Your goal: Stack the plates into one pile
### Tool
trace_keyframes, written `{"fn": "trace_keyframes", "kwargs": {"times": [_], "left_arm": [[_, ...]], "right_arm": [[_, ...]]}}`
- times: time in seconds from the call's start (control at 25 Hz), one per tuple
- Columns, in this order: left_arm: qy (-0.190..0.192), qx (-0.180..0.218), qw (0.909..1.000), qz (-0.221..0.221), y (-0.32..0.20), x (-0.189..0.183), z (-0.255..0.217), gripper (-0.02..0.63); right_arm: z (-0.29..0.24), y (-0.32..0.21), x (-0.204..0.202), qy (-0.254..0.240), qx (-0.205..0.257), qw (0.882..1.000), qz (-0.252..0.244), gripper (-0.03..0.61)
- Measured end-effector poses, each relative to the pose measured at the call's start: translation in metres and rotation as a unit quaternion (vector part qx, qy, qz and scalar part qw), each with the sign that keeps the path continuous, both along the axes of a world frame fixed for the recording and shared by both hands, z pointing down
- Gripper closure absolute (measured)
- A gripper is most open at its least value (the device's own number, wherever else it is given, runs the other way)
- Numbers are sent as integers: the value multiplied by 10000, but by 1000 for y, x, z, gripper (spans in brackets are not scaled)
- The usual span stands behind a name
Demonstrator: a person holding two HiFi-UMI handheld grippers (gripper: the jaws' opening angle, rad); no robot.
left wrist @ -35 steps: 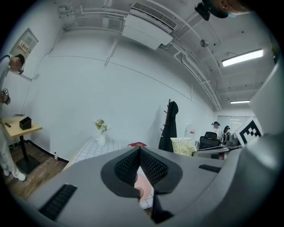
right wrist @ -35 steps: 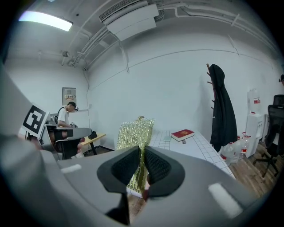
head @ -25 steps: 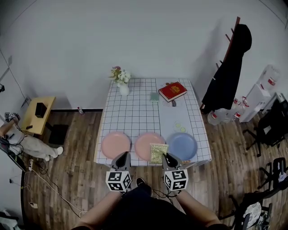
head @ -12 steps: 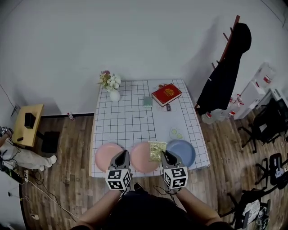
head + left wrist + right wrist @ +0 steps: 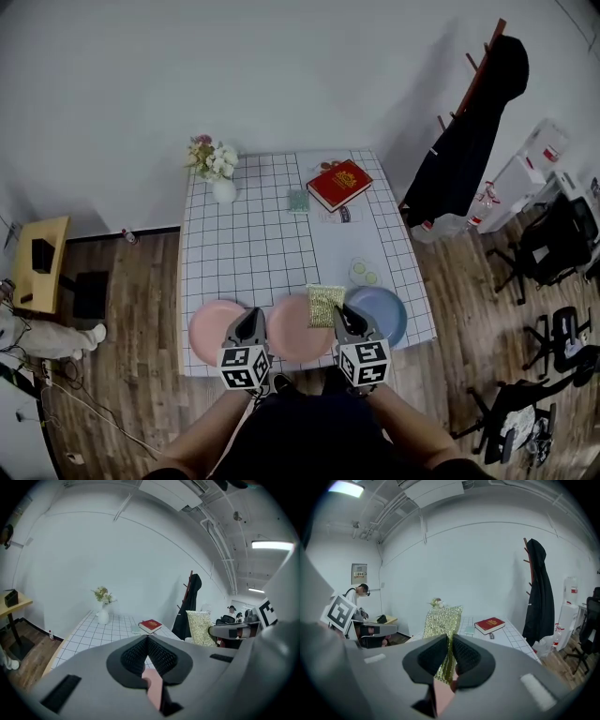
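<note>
Since the earlier head view the person has closed in on the table (image 5: 253, 253), and both grippers have come further in over its near edge. The three plates have not shifted on the cloth.

They lie in a row along that edge, apart from one another: the left pink plate (image 5: 208, 330), the middle pink plate (image 5: 292, 336) and the blue plate (image 5: 386, 314). None is on top of another, so the stacking has not begun; this looks like the approach to the first pick.

The left gripper (image 5: 249, 317) hangs between the two pink plates, its jaws clenched on nothing, with only a strip of pink showing below them in its own view. The right gripper (image 5: 339, 314) is clamped on a gold sponge (image 5: 325, 302), which stands upright between its pads, over the gap between the middle pink plate and the blue one.

The next move likely calls for setting that sponge down on bare cloth, clear of all three plates, so the right jaws are free. The left jaws must part before they can take a rim.

Farther back stand a vase of flowers (image 5: 217, 169) and a red book (image 5: 338, 185), well away from the plates. Some small pale discs (image 5: 364, 273) lie just behind the blue plate and could be brushed. A dark coat (image 5: 469, 141) hangs beyond the table.
</note>
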State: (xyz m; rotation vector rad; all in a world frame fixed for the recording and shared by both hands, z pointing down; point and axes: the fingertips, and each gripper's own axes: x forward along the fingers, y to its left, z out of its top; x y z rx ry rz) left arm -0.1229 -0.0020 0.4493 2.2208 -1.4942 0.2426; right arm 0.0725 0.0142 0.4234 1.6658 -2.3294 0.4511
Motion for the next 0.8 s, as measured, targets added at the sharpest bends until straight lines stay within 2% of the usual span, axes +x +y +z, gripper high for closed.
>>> {"fn": "trace_keyframes", "kwargs": {"times": [0.32, 0.4, 0.68, 0.8], "left_arm": [[86, -716, 9966, -400, -7, -12, 50, 618], [167, -953, 9941, -487, -4, -12, 64, 597], [312, -1887, 9791, -686, 14, -14, 127, 544], [409, -2276, 9704, -699, 26, -14, 155, 541]], "right_arm": [[30, -29, -17, 52, -230, 9991, -355, 526], [37, -34, -20, 86, -264, 9985, -465, 528], [82, -47, -30, 160, -600, 9960, -647, 528], [104, -50, -36, 189, -736, 9943, -755, 526]]}}
